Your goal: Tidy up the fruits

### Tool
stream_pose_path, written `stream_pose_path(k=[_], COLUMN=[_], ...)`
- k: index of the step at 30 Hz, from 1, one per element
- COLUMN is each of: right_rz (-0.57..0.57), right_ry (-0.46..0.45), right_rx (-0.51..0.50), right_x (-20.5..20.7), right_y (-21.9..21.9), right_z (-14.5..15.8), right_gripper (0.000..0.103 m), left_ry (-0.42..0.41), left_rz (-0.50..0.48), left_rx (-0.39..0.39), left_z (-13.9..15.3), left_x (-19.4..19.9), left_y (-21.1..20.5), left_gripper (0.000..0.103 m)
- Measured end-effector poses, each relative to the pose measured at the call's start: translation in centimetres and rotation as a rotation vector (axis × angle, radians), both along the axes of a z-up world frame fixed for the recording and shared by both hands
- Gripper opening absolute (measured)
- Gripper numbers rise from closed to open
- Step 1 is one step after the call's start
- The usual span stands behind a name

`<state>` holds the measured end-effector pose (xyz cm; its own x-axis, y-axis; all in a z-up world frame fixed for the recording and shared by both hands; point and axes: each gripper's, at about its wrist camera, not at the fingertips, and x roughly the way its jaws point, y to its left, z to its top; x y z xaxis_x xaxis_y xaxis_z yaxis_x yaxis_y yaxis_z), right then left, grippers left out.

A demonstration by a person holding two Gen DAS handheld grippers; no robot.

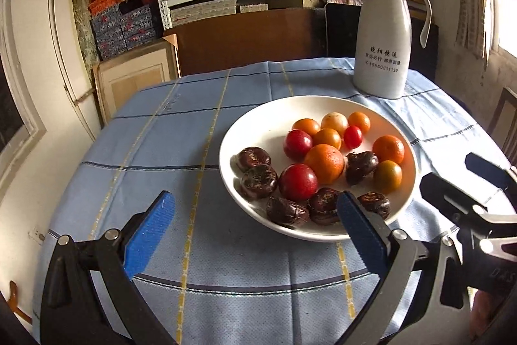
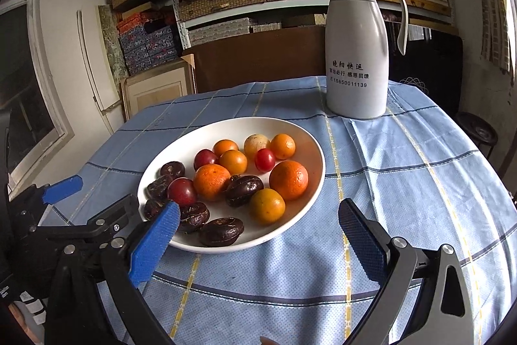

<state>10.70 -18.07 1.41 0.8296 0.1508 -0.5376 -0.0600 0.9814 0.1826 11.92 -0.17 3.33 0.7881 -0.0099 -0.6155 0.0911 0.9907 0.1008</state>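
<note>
Blue pads (image 1: 148,235) (spread), jug (image 2: 357,54) "15850011139"

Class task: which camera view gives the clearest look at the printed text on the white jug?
The right wrist view: the white plastic thermos jug stands nearer and larger, so its black print and phone number read sharply. In the left wrist view the jug sits farther off and its print is small and blurred.
</note>
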Motion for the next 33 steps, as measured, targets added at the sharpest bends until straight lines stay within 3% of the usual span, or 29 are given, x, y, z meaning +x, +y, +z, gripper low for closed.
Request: stream_pose_path(k=[17, 23, 33], right_rz=[0.007, 0.008, 0.001], right_ry=[-0.012, -0.016, -0.014], right_rx=[-0.007, 0.000, -0.003], right_x=[-0.5, -0.6, -0.8], right_y=[0.4, 0.3, 0.4], right_z=[0.2, 0.2, 0.4], right_gripper=[0.099, 0.099, 0.099], left_ry=[-0.012, -0.075, 0.011], left_rz=[0.001, 0.013, -0.009], left_rx=[0.005, 0.024, -0.016], left_z=[-0.2, 0.2, -0.5], left_x=[-0.1, -0.8, 0.3], left_y=[-0.1, -0.2, 0.0], left_gripper=[0.099, 0.098, 0.098])
